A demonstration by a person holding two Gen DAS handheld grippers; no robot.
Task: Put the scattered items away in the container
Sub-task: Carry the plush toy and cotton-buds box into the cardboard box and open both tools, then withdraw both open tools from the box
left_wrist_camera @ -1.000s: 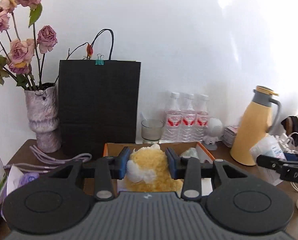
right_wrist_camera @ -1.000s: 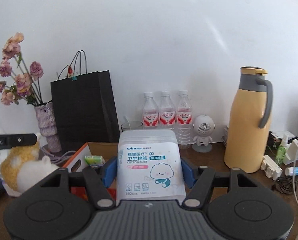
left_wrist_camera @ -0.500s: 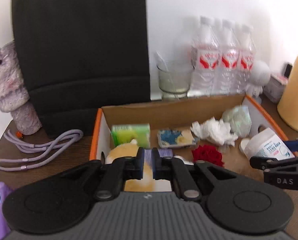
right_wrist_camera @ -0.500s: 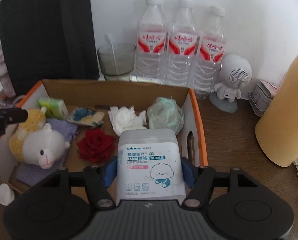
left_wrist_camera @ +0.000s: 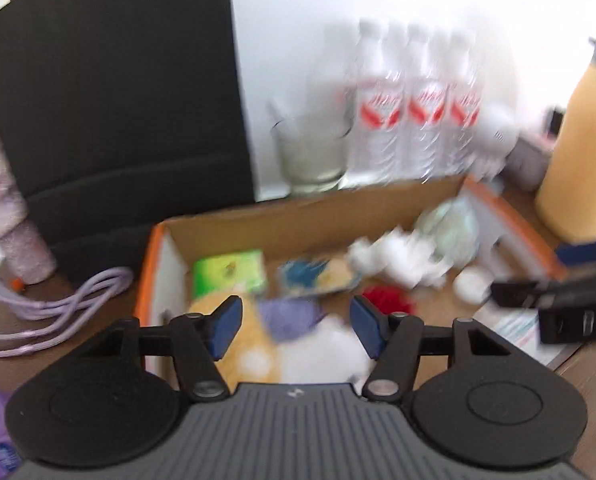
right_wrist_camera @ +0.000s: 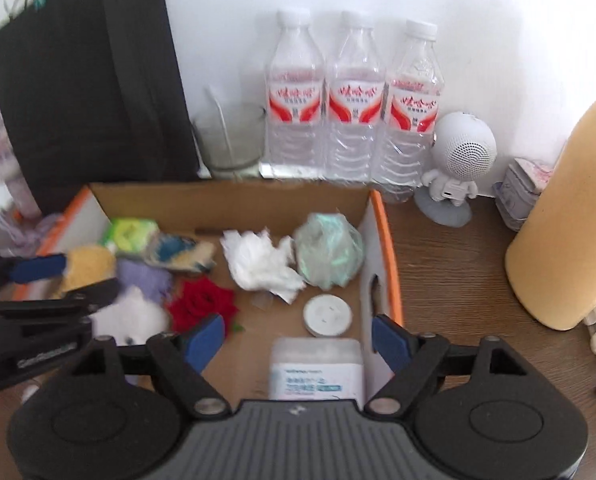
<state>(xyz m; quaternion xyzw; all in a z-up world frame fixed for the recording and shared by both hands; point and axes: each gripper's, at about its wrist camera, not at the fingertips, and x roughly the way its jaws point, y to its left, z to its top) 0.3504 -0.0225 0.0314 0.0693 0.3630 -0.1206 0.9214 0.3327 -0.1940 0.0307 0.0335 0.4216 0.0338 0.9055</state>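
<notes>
Now that both sets of jaws have just been opening, the left gripper (left_wrist_camera: pixel 296 330) stands released over the plush toy (right_wrist_camera: pixel 98 276) at the cardboard box's (right_wrist_camera: pixel 385 240) left side, while the right gripper (right_wrist_camera: pixel 298 340) has let the cotton-bud pack (right_wrist_camera: pixel 315 368) drop at its right wall: 2 items tidied.

We see an open cardboard box (right_wrist_camera: pixel 234 200) holding a plush toy (right_wrist_camera: pixel 94 264), a red rose (right_wrist_camera: pixel 202 304) and a cotton-bud pack (right_wrist_camera: pixel 317 368).

A plain white wall (right_wrist_camera: pixel 477 8) rises straight ahead of both tools, brightly and evenly lit; a dark brown wood-grain tabletop (right_wrist_camera: pixel 449 264) extends beneath, right of them.
</notes>
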